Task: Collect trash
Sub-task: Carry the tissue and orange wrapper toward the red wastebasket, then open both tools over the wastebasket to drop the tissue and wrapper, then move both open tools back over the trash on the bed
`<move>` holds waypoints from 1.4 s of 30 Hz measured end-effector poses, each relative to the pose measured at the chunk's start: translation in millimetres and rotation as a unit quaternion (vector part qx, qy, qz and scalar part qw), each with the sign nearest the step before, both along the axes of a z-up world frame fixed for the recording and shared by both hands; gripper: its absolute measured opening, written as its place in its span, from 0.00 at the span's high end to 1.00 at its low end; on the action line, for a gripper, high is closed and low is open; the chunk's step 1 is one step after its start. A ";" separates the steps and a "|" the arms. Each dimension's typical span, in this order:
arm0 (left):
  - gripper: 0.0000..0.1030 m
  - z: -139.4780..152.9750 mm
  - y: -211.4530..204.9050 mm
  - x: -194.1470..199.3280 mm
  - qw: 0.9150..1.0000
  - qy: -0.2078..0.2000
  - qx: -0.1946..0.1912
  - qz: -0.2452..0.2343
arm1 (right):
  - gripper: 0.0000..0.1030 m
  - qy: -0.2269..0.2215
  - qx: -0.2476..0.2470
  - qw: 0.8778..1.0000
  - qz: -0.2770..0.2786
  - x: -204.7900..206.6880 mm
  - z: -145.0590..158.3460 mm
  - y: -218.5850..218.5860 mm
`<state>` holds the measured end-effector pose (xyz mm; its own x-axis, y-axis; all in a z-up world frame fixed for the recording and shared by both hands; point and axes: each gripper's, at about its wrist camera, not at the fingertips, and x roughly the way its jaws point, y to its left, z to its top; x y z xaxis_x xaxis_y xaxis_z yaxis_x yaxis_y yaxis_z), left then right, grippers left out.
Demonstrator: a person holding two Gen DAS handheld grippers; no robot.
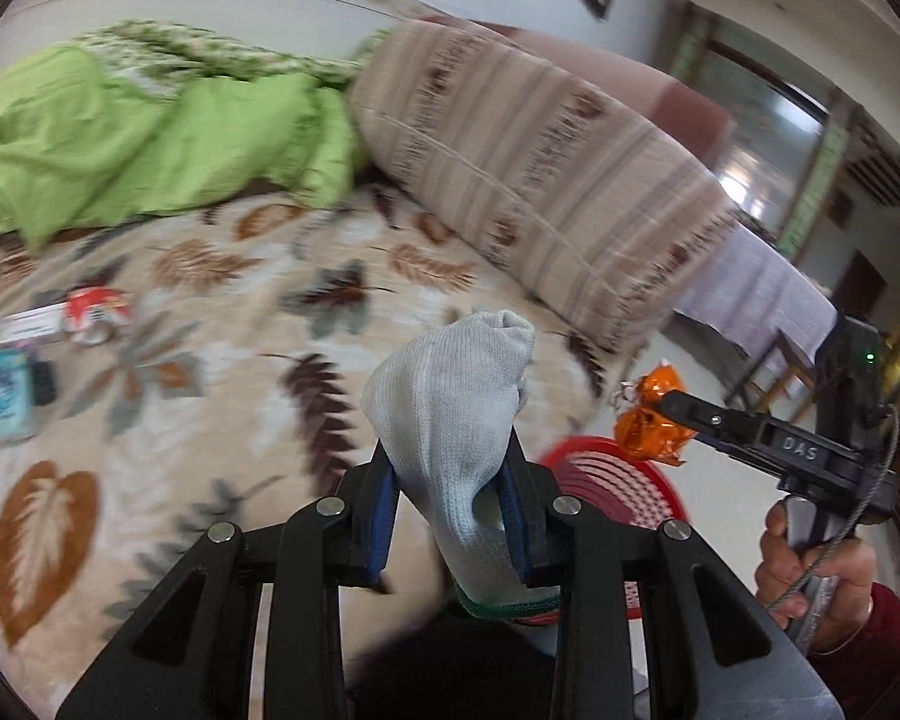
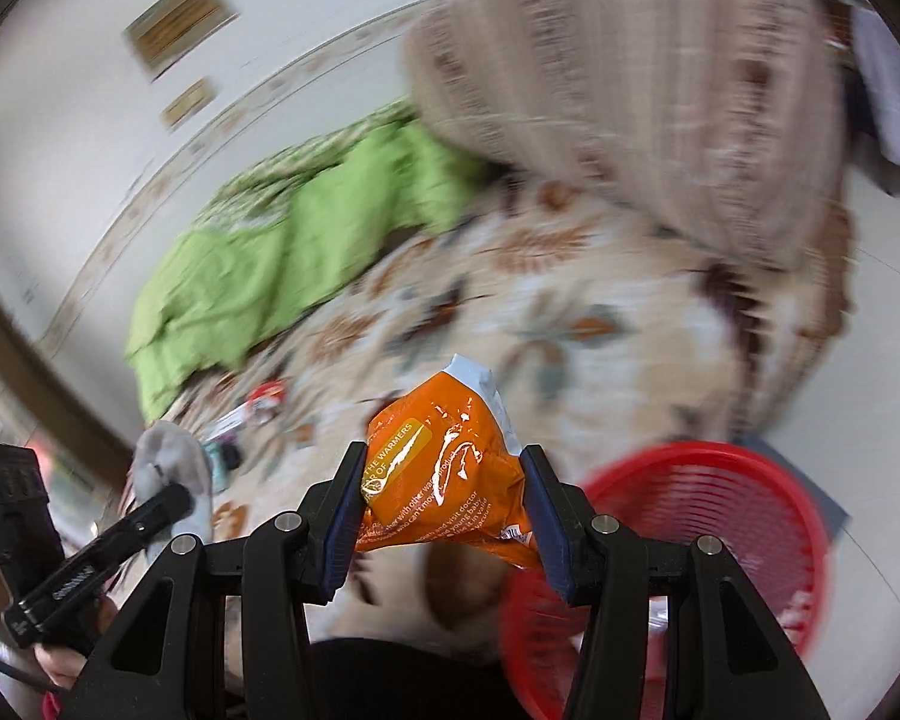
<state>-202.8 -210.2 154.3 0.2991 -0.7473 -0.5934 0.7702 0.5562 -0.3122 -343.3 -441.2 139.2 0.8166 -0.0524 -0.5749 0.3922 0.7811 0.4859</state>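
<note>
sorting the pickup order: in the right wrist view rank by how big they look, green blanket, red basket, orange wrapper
1. green blanket
2. red basket, partly hidden, nearly the same
3. orange wrapper, smallest though closest to the camera

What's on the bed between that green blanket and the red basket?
Mostly bare leaf-print sheet; in the right wrist view, the orange wrapper held in the right tool hangs between green blanket and red basket.

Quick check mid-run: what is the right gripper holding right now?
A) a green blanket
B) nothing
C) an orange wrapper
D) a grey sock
C: the right gripper is clamped on the orange wrapper, near the red basket; the grey sock is in the left gripper.
</note>
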 end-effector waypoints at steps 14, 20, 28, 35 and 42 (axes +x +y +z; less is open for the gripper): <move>0.49 -45.2 -133.3 -65.5 0.988 0.045 0.065 -0.133 | 0.44 0.050 0.032 0.994 -0.089 -66.6 -39.1 -62.9; 0.45 -37.7 -121.3 -57.6 0.990 0.047 0.053 -0.118 | 0.41 0.058 0.024 0.993 -0.103 -69.7 -41.9 -67.8; 0.41 -24.5 -78.3 -32.8 0.997 0.014 0.052 -0.055 | 0.41 0.036 0.020 0.996 -0.076 -46.6 -27.7 -54.0; 0.40 -21.5 -17.8 7.6 0.998 0.019 0.055 0.027 | 0.41 0.030 0.012 0.999 0.011 16.0 -20.0 -8.0; 0.39 -28.2 57.5 59.9 0.990 0.029 0.056 0.128 | 0.41 0.023 -0.002 0.995 0.098 89.0 -10.9 51.1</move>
